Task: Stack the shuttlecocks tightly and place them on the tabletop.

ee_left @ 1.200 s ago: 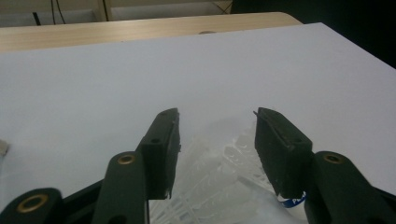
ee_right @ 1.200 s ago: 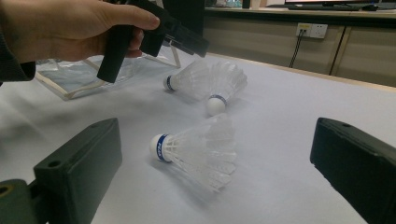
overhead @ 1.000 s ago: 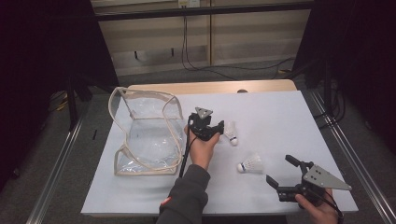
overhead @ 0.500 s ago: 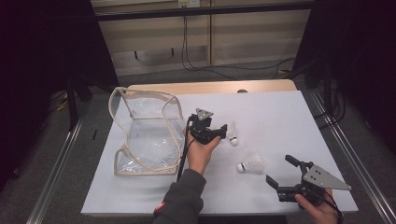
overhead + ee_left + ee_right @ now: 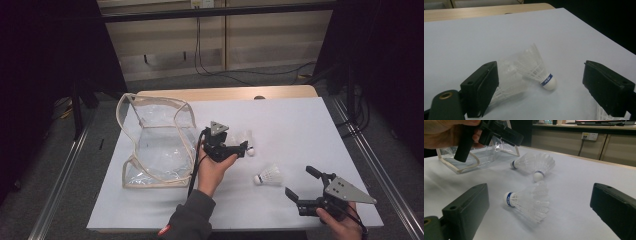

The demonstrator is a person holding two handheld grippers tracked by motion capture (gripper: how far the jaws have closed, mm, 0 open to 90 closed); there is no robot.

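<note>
Just ahead of the left gripper [image 5: 544, 92], between its jaws that have just been opening and now grasp nothing, a shuttlecock [image 5: 536, 66] lies on the bench [image 5: 474, 37], cork toward the gripper, skirt pointing away. The right gripper [image 5: 312, 187], released, sits farther off.

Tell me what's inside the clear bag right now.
The bag looks empty: through its clear walls only the white table shows. Its right edge is covered by the left tool, so that corner can't be checked. Shuttlecocks lie outside.
</note>
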